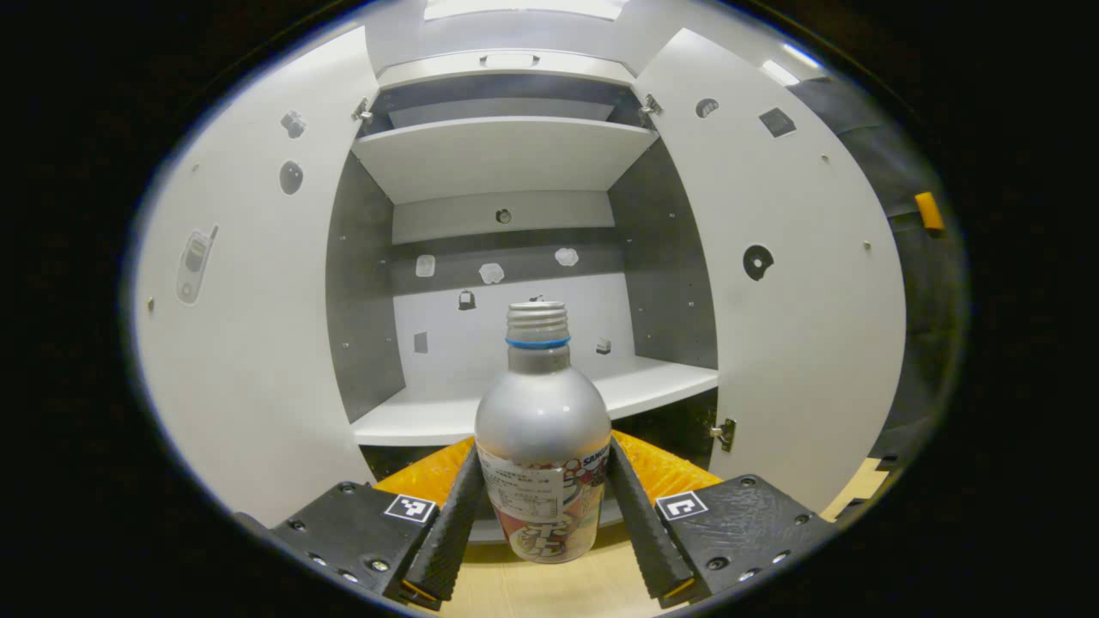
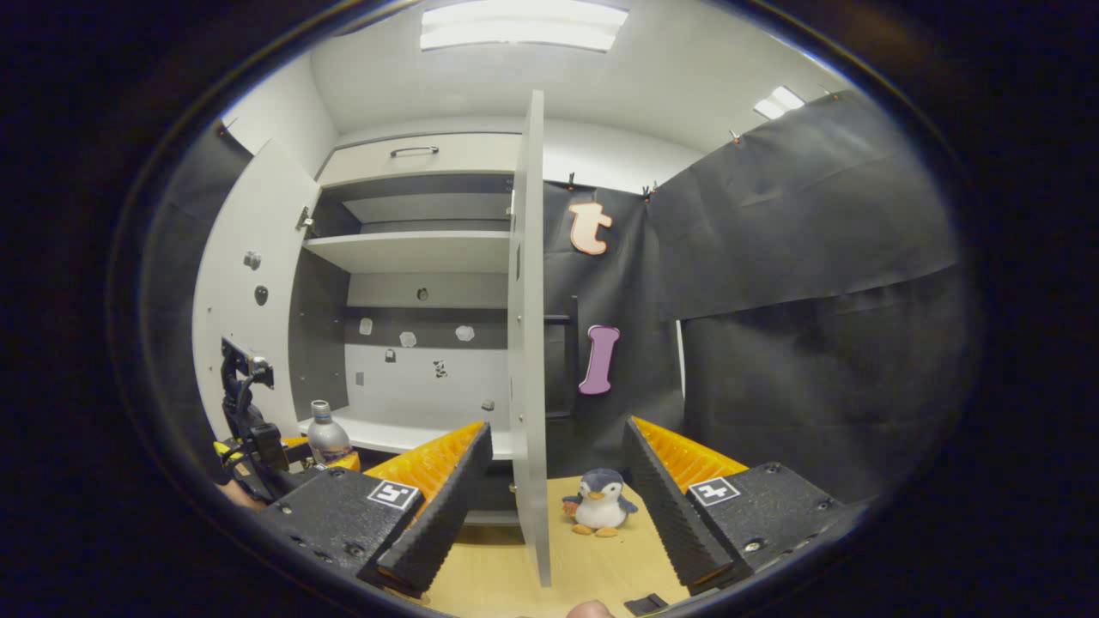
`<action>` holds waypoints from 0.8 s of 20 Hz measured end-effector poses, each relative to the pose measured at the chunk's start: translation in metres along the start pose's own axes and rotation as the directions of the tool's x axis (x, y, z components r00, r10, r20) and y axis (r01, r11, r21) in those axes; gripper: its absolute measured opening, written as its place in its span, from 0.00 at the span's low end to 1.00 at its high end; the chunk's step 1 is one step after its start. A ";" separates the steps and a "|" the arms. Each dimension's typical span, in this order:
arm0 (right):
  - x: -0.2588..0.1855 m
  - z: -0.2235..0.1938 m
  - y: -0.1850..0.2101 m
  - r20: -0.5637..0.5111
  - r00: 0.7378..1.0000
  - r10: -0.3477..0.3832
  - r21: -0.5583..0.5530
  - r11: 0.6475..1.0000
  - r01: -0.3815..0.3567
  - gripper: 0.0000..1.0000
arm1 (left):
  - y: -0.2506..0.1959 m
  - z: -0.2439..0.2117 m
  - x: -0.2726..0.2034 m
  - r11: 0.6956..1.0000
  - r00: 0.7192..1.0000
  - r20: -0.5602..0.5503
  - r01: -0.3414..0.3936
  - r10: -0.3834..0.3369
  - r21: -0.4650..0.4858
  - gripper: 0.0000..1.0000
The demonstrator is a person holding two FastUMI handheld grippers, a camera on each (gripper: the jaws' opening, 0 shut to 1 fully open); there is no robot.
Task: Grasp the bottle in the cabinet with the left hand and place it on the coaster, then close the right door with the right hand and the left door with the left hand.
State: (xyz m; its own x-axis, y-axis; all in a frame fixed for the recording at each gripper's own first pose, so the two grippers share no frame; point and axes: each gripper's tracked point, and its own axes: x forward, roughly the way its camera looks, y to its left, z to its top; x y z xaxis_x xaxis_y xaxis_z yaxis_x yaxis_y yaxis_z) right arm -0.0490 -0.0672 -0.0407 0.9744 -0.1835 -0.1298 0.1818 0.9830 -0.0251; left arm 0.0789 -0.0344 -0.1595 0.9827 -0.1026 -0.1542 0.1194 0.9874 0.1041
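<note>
The bottle [image 1: 543, 429] stands upright between the two fingers of the left hand-held gripper [image 1: 543, 524], whose ribbed pads press its labelled lower body from both sides — a firm grasp, as far as the left gripper view shows. It is out in front of the cabinet [image 1: 506, 154], its base over the wooden counter [image 1: 549, 592] and its silver shoulder and threaded neck rising in front of the lower shelf [image 1: 429, 416]. So the first step looks part done: the bottle is gripped and seems clear of the shelf, but it is not yet set on a coaster, and I cannot make one out in either view.

Both doors are wide open. The left door [image 1: 249, 343] and the right door [image 1: 790, 283] flank the opening in the left gripper view, so both closings are left to do.

The right gripper view gives the wider scene. The right hand-held gripper [image 2: 554, 506] is spread wide and holds nothing; the right door's edge [image 2: 531, 343] stands between its fingers, though farther off and not touched — I judge it well placed to push later. Off to the side it shows the bottle [image 2: 326, 436] from a distance, held by the left hand-held gripper [image 2: 283, 468] just in front of the shelf, and a toy penguin [image 2: 599, 505] sitting on the counter [image 2: 592, 566] beyond the door.
</note>
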 end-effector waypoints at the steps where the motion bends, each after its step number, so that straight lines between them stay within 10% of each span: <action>1: -0.001 -0.002 -0.001 -0.003 1.000 -0.003 -0.001 1.000 0.003 0.96 | -0.004 -0.006 -0.005 1.000 1.000 -0.009 0.007 -0.007 -0.011 0.82; 16: 0.009 -0.031 0.019 -0.077 0.996 0.044 0.024 0.999 -0.042 0.96 | -0.048 -0.105 -0.051 0.994 0.981 -0.163 0.095 -0.102 -0.051 0.78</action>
State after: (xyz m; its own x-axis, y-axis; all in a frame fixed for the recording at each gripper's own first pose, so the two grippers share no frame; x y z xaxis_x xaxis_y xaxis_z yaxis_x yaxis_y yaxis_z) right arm -0.0411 -0.0500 -0.0730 0.9684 -0.1401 -0.2065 0.1439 0.9896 0.0037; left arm 0.0085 -0.0636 -0.2595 0.9292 -0.1817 -0.3217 0.2047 0.9781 0.0389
